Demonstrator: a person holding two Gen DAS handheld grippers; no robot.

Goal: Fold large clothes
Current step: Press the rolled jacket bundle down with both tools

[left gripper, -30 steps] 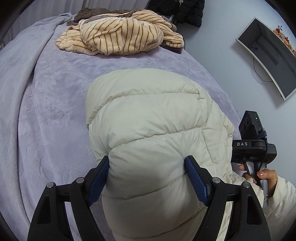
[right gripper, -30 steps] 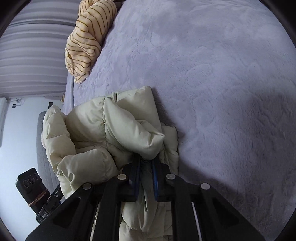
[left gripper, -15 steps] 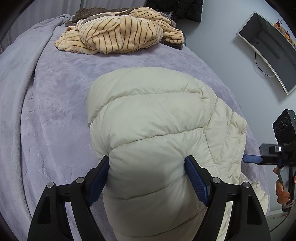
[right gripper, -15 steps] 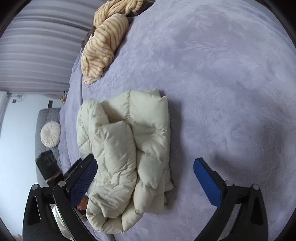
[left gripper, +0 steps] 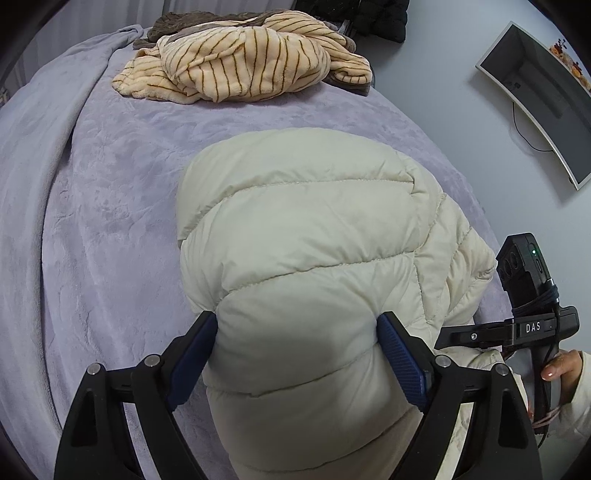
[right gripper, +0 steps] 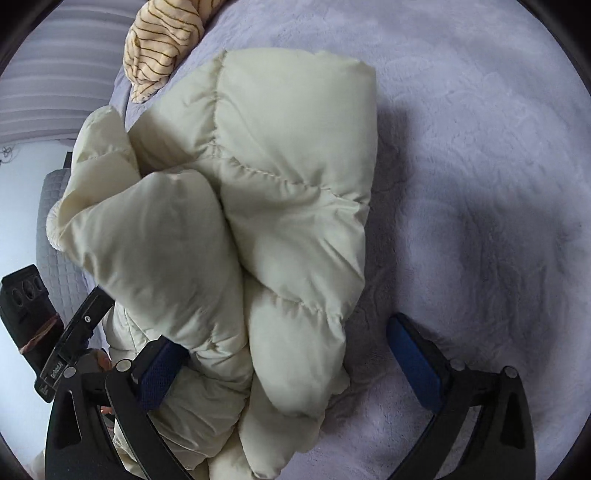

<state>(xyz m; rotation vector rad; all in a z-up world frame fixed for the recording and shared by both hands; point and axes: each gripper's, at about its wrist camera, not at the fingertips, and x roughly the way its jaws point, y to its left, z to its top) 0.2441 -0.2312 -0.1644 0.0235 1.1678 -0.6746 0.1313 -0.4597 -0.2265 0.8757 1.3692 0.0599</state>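
Note:
A cream puffer jacket [left gripper: 314,240] lies folded into a thick bundle on the lilac bedspread [left gripper: 110,192]. My left gripper [left gripper: 295,354] has its jaws spread wide, and the jacket's near end bulges between the two blue pads. In the right wrist view the jacket [right gripper: 266,184] fills the middle. My right gripper [right gripper: 291,362] is open, with its left pad against the bundle's side and its right pad over bare bedspread [right gripper: 480,184]. The right gripper also shows at the right edge of the left wrist view [left gripper: 517,328].
A pile of cream, brown-striped fleece clothes [left gripper: 243,62] lies at the far end of the bed, also in the right wrist view [right gripper: 159,48]. A dark jacket [left gripper: 369,18] hangs behind it. A monitor [left gripper: 543,99] is on the right wall. A grey chair [right gripper: 55,240] stands beside the bed.
My right gripper let go of the jacket fold a second ago, opened wide and pulled back, then moved in close to the bundle again. My left gripper has stayed around the jacket's near end.

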